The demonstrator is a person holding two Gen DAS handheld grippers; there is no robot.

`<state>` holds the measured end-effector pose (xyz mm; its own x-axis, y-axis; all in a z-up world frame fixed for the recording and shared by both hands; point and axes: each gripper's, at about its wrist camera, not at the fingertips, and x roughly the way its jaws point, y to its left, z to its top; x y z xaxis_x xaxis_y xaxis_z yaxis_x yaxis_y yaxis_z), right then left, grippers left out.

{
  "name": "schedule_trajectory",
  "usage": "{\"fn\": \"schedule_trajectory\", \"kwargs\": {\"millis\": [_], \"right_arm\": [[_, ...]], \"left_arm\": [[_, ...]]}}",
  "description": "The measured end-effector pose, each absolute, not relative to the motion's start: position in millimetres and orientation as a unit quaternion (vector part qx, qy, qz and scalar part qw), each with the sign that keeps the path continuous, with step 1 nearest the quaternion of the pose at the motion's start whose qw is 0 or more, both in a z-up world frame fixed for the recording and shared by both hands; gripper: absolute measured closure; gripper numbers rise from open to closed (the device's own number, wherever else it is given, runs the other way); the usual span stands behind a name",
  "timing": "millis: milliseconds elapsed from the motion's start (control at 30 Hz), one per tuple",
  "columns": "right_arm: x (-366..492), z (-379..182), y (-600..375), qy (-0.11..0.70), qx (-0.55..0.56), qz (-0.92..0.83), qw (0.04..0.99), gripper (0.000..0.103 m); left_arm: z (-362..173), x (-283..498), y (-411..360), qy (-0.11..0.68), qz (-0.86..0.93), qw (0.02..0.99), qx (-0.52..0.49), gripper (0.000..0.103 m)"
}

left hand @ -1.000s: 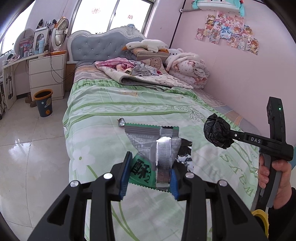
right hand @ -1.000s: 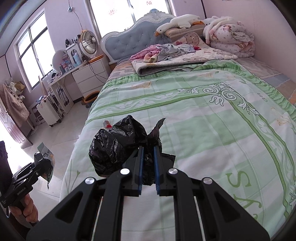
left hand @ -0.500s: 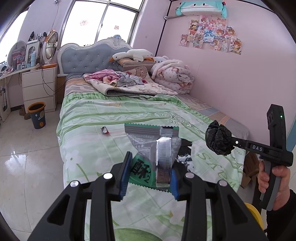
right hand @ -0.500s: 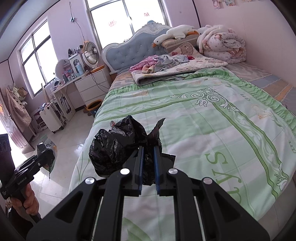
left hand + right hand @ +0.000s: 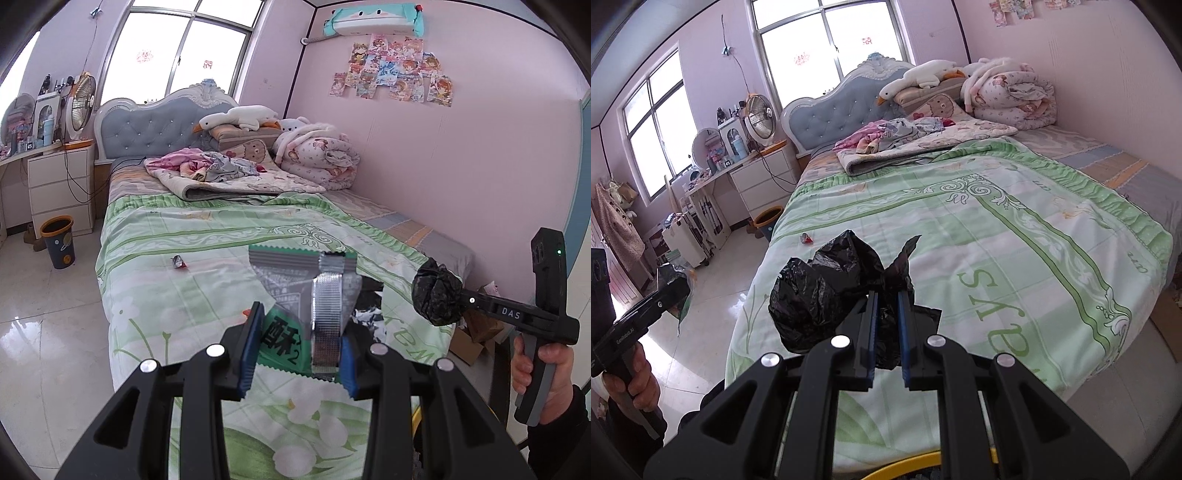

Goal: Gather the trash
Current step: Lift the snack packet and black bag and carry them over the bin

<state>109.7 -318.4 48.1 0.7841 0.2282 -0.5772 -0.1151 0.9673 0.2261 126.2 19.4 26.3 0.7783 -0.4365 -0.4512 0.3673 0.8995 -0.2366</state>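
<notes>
Holding a flattened green and silver snack wrapper, the left claw has its blue pads part-way apart with the foil pinched between them, up in the air over the foot end of the bed. Over on the other side, the right claw is squeezed almost fully together on a crumpled black plastic bag, the bulk of it bulging out to the left of the pads. From the left camera that same bag shows as a dark ball at the claw's tip, beyond the bed's right foot corner, with the person's hand wrapped round the handle. One small red and silver candy wrapper lies on the green bedspread, close to the bed's left edge, about midway along its length. On the floor by the white drawers near the headboard stands a dark bin with an orange rim, well apart from both claws.
</notes>
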Motion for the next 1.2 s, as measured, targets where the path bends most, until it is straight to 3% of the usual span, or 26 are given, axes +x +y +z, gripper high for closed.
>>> {"fn": "schedule_trajectory", "kwargs": {"millis": [833,1200], "right_arm": [[-31.9,10.7,-385.2,0.337,0.11,0.003,0.935,0.093],[-63.9,-11.8,-412.6,0.361,0.138,-0.004,0.922,0.093]], "left_arm": [[14.8,50.7,-64.1,0.29,-0.315,0.903,-0.014,0.069],[-6.1,38.9,-110.4,0.341,-0.347,0.874,0.018,0.069]]}}
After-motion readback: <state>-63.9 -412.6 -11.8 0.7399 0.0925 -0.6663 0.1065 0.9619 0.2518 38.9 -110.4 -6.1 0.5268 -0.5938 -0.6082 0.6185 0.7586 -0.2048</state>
